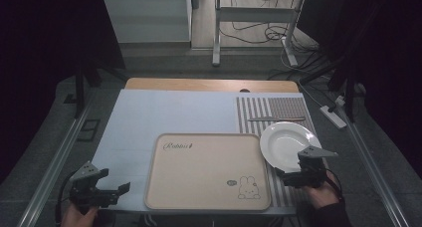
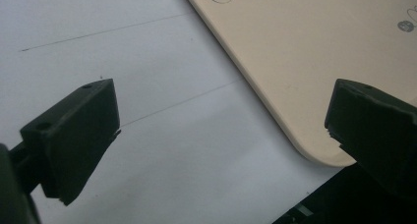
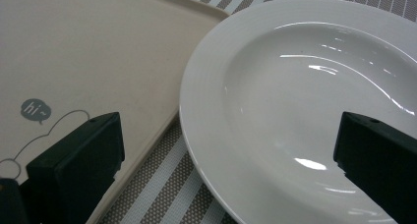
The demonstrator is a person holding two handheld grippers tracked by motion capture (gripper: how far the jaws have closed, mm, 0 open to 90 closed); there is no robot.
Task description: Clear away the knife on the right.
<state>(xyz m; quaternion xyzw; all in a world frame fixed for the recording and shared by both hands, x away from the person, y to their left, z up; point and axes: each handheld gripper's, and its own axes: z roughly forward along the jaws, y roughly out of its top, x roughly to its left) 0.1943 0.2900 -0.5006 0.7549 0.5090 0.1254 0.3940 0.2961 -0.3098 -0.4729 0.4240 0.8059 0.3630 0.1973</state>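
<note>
White plate (image 3: 305, 111) beside beige tray (image 3: 74, 52), wide-spread right tool (image 3: 228, 150) over its rim, left tool (image 2: 221, 135) wide too

A round white ceramic plate (image 1: 287, 144) with a wide rim and shallow glossy well lies upright and empty on the striped grey-and-white placemat (image 1: 276, 109), its left edge touching the right rim of a beige rounded-rectangle plastic tray (image 1: 208, 170) printed with a rabbit, lying flat and bare.

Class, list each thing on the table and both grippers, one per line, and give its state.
Plate: empty, upright, its rim over the tray's edge.
Tray: empty, flat.
Knife: flat on the striped mat.
Left gripper: open, holding nothing.
Right gripper: open, at the plate's near rim.
</note>
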